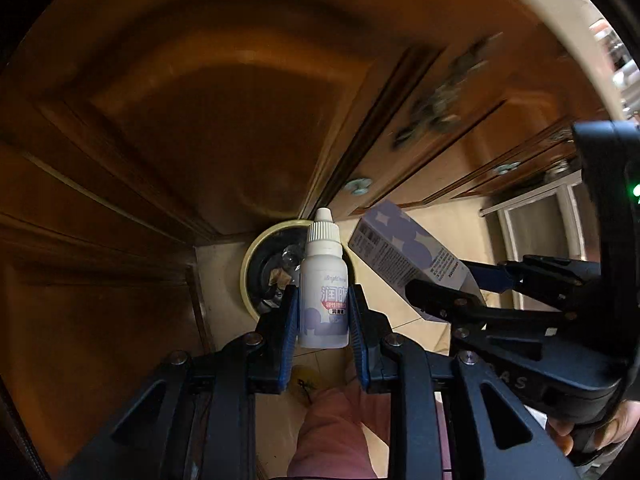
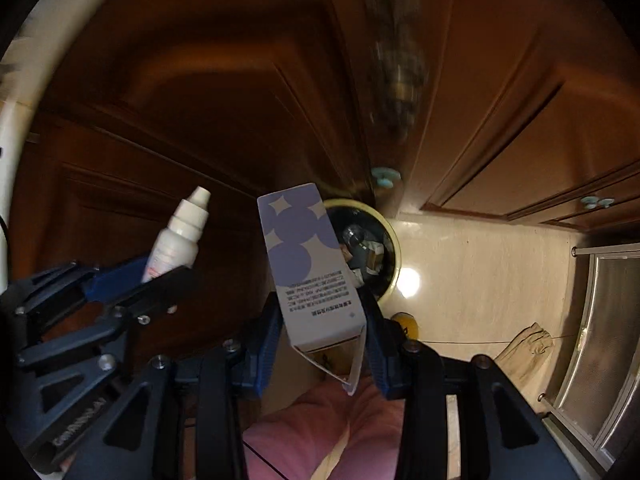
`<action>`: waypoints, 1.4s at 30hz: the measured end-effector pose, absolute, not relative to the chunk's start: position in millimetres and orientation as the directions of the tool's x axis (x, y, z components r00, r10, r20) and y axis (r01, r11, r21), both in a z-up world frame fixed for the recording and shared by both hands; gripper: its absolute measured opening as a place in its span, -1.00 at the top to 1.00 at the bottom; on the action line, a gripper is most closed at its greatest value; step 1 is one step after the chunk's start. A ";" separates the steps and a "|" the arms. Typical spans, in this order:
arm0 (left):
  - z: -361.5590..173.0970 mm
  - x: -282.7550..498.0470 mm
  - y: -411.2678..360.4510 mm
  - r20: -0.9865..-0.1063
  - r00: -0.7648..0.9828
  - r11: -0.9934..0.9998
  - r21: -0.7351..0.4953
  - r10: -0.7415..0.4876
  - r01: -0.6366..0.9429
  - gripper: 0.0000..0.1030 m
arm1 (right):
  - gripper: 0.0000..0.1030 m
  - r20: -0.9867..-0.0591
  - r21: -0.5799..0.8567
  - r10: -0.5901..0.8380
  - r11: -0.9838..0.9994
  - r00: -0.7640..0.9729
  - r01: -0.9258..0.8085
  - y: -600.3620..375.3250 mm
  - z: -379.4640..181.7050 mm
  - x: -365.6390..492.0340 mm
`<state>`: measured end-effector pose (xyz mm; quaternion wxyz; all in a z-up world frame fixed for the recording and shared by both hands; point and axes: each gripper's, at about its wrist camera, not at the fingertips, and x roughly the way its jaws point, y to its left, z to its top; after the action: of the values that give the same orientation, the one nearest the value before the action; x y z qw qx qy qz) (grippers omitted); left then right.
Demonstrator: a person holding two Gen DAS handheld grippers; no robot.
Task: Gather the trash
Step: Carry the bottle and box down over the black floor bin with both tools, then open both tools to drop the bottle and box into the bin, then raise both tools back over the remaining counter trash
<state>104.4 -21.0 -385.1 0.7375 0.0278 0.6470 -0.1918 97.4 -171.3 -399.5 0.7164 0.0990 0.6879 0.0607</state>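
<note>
Both tools grip: left (image 1: 324,312) dropper bottle (image 1: 323,280), right (image 2: 324,332) box (image 2: 308,268); bin (image 2: 394,240) contents unclear.

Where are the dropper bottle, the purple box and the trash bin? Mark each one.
dropper bottle (image 1: 323,304), left wrist view, on its labelled body.
purple box (image 2: 308,264), right wrist view, on its printed front face.
trash bin (image 2: 394,236), right wrist view, on its pale yellow rim.
</note>
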 end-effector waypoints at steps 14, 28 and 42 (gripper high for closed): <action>-483.7 130.2 -17.0 -0.989 0.022 0.956 -0.136 -0.147 0.259 -0.50 | 0.01 -0.971 0.235 0.237 0.969 -0.027 0.071 -175.4 -502.5 113.2; -446.5 131.7 -29.6 -0.988 0.047 0.954 -0.130 -0.148 0.271 -0.51 | 0.00 -0.967 0.253 0.254 0.963 0.002 0.095 -189.9 -463.5 108.5; -300.7 105.3 -33.4 -0.971 0.124 0.931 -0.153 -0.204 0.332 -0.51 | 0.00 -0.968 0.247 0.239 0.963 0.082 0.105 -198.5 -323.3 80.3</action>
<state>105.3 -33.4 -300.7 0.7481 0.0501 0.6370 -0.1792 80.3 -198.5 -323.3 0.7243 0.1271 0.6761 0.0462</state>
